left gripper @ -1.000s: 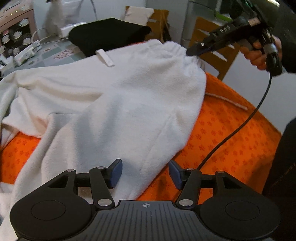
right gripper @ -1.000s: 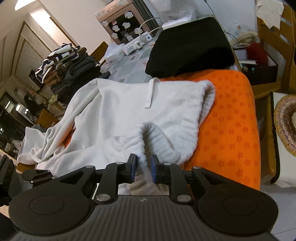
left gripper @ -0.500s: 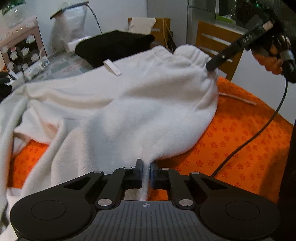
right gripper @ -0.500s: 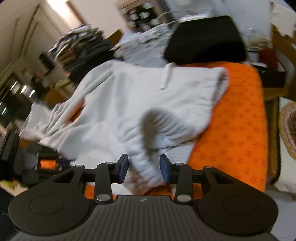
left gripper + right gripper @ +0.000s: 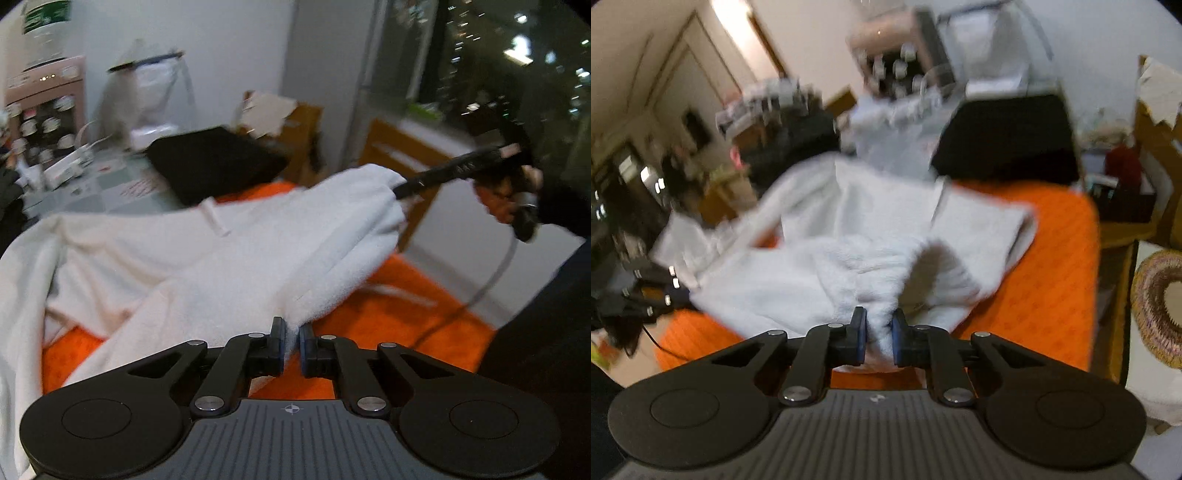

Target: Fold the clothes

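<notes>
Left wrist view: the left gripper [image 5: 291, 345] is seen at bottom centre, its jaws clamped on a pinched edge of the white fleece garment [image 5: 229, 273]. The fabric is drawn taut from that pinch up toward the right of the frame. The garment is spread across the middle of the frame over the orange patterned cover [image 5: 399, 314], with a loose part trailing off the left edge. At upper right, the right gripper [image 5: 400, 192] is seen from outside, its tip buried in the raised far corner of the garment; it is held by a hand [image 5: 506, 199]. A cable [image 5: 491, 280] hangs from it at right. Behind the garment, a folded black cloth [image 5: 214, 166] lies on the counter [image 5: 110, 184], upper centre-left. The background is blurred.

Right wrist view: the right gripper [image 5: 879, 338] is seen at bottom centre; its jaws have just been closing and are now pressed on a bunched fold of the white fleece garment [image 5: 871, 229]. The garment is lifted off the orange patterned cover [image 5: 1045, 273] near the jaws and spreads up the frame's middle. The left gripper [image 5: 650, 295] is visible only as a dark blurred shape at the left edge. The folded black cloth [image 5: 1008, 136] lies beyond, at upper right. A woven round mat [image 5: 1160, 306] is seen at the right edge.
</notes>
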### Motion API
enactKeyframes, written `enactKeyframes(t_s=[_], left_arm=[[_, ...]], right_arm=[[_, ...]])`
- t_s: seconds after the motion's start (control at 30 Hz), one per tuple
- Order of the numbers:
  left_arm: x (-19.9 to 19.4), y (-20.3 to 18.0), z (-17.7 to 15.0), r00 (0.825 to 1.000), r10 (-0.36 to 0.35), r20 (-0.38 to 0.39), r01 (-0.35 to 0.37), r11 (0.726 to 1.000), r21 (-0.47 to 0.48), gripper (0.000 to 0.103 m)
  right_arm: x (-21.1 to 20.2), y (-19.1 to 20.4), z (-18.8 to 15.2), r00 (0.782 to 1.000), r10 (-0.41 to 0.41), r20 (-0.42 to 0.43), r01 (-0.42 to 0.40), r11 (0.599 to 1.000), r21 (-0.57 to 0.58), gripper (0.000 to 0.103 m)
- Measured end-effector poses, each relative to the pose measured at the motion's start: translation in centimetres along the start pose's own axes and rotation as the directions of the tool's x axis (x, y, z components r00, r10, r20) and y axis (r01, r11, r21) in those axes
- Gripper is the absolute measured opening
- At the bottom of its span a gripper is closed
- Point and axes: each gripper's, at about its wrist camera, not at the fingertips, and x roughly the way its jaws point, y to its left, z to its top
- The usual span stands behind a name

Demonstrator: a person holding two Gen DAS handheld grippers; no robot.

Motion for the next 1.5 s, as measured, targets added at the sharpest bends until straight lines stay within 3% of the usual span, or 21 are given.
enactKeyframes(t_s=[0.13, 0.3, 0.4, 0.53, 0.67, 0.7, 0.8, 0.93, 1.07, 1.17, 1.33, 1.5], left_arm=[[-1.8, -1.6, 3.5, 0.994, -0.112, -0.006, 0.113, 0.993, 0.025, 0.009], [-0.3, -5.6, 5.4, 0.968, -0.249, -0.031, 0.250, 0.966, 0.062, 0.009], [2.5, -7.5, 4.3, 0.949, -0.304, -0.085, 0.310, 0.949, 0.065, 0.010], [7.7, -7.9, 0.8, 0.931, -0.294, -0.215, 0.302, 0.953, 0.007, 0.011], [11.0, -7.5, -2.3, 0.916, -0.295, -0.273, 0.292, 0.955, -0.052, 0.014], [11.3, -7.4, -2.8, 0.918, -0.284, -0.279, 0.280, 0.958, -0.052, 0.014], [11.4, -7.1, -3.5, 0.932, -0.243, -0.269, 0.238, 0.970, -0.053, 0.029], [9.9, -5.9, -3.7, 0.964, -0.179, -0.198, 0.163, 0.982, -0.096, 0.052], [6.7, -4.6, -3.7, 0.987, -0.087, -0.132, 0.069, 0.988, -0.139, 0.059], [4.3, -3.9, -4.2, 0.995, 0.005, -0.098, -0.020, 0.987, -0.162, 0.061], [0.8, -1.8, -5.0, 0.983, 0.172, -0.070, -0.183, 0.963, -0.200, 0.063], [-3.4, 1.0, -6.6, 0.946, 0.322, -0.044, -0.324, 0.925, -0.200, 0.067]], right_arm=[[-4.7, 0.0, 2.5, 0.998, 0.036, 0.050, -0.036, 0.999, 0.005, 0.015], [-8.5, -1.6, 2.6, 0.997, -0.028, 0.077, 0.025, 0.999, 0.034, 0.015], [-10.2, -3.3, 0.2, 0.994, -0.088, 0.059, 0.083, 0.994, 0.077, 0.015], [-9.2, -5.3, -5.4, 0.989, -0.145, -0.039, 0.149, 0.981, 0.124, 0.017], [-6.1, -6.4, -11.0, 0.968, -0.210, -0.140, 0.228, 0.965, 0.130, 0.019], [-5.2, -6.6, -12.2, 0.961, -0.225, -0.159, 0.248, 0.958, 0.141, 0.020], [-3.5, -6.5, -15.2, 0.947, -0.266, -0.180, 0.294, 0.944, 0.150, 0.024], [-4.1, -5.0, -15.6, 0.935, -0.317, -0.157, 0.339, 0.931, 0.137, 0.032], [-5.8, -3.5, -13.9, 0.900, -0.415, -0.132, 0.428, 0.898, 0.101, 0.044], [-7.6, -2.4, -12.3, 0.895, -0.439, -0.075, 0.446, 0.887, 0.123, 0.045], [-8.5, -0.9, -10.0, 0.902, -0.432, -0.006, 0.429, 0.893, 0.134, 0.054], [-6.7, 1.3, -8.3, 0.919, -0.395, 0.010, 0.391, 0.914, 0.112, 0.054]])
